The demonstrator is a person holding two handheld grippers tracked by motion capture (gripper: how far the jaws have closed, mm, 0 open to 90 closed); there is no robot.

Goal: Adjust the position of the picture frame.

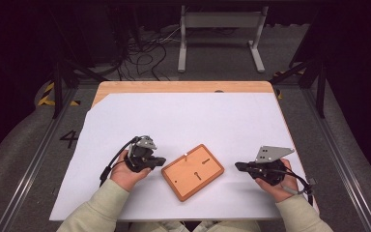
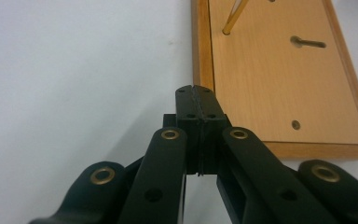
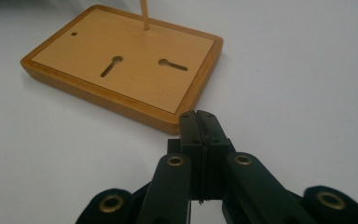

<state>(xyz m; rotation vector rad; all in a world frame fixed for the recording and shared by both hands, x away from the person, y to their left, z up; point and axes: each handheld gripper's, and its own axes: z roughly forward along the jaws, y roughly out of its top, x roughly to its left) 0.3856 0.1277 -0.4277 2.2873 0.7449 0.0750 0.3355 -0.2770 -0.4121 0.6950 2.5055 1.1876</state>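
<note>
Although neither gripper has hold of it, the wooden board (image 1: 192,171) is plainly the thing in hand: a shallow rectangular plaque with a raised rim, two keyhole slots (image 3: 112,66) cut in its face, a small round hole (image 3: 74,33) near one corner, and a thin wooden peg (image 3: 144,14) standing upright near the opposite edge. It lies flat and turned diagonal on the white sheet (image 1: 183,121) covering the table (image 1: 174,87), near the sheet's six o'clock edge in the high view. The left gripper (image 1: 160,161) sits at the board's nine o'clock, its tips just beside the rim; its jaws are pressed together with nothing between them. The right gripper (image 1: 238,166) lies at the board's three o'clock, a little apart, jaws likewise pinched together on nothing. Both point inward at the board, which suggests the hands are flanking it to steady or nudge it. The peg's slenderness would probably call for a careful pinch.
</note>
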